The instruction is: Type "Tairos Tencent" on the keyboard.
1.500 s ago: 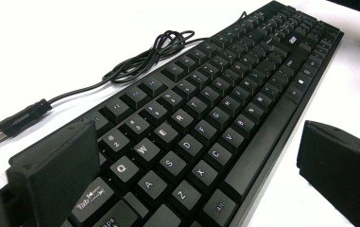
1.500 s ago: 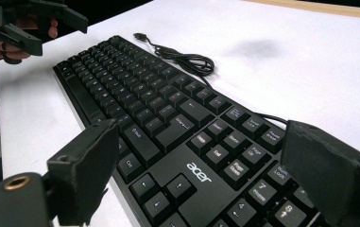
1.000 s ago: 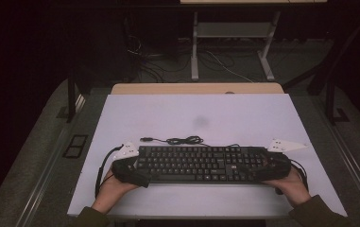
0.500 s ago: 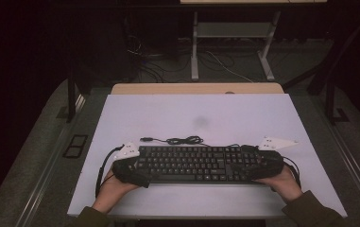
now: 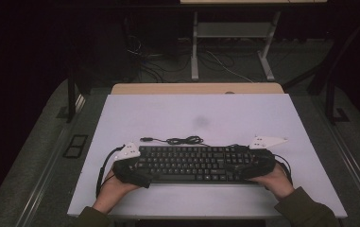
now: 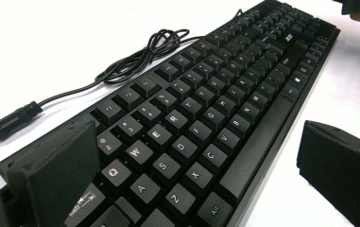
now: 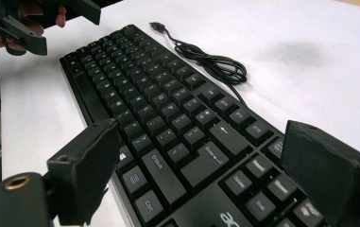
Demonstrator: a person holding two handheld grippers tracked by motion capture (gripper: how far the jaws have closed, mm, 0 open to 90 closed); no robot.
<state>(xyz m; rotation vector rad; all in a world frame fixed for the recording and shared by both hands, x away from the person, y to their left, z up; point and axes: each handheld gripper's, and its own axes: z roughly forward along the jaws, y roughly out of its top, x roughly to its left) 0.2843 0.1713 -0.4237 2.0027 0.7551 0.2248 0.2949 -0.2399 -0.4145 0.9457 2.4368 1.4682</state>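
Observation:
A black keyboard (image 5: 192,163) lies across the near part of the white table (image 5: 192,111), with its coiled cable (image 5: 180,140) just behind it. My left gripper (image 5: 140,168) is open at the keyboard's left end. In the left gripper view, one jaw stands over the back corner of the keyboard (image 6: 206,109) and the other stands on the table, apart from the front edge. My right gripper (image 5: 251,165) holds the right end. In the right gripper view, its jaws press the front and back edges of the keyboard (image 7: 168,109).
The cable's USB plug (image 5: 145,139) lies loose behind the keyboard's left half. A faint grey smudge (image 5: 200,122) marks the table's middle. A wooden board (image 5: 196,88) borders the far edge, with a metal frame (image 5: 234,33) and floor cables beyond it.
My right gripper has slid left onto the keyboard's right end. The left gripper and the keyboard have stayed where they were.

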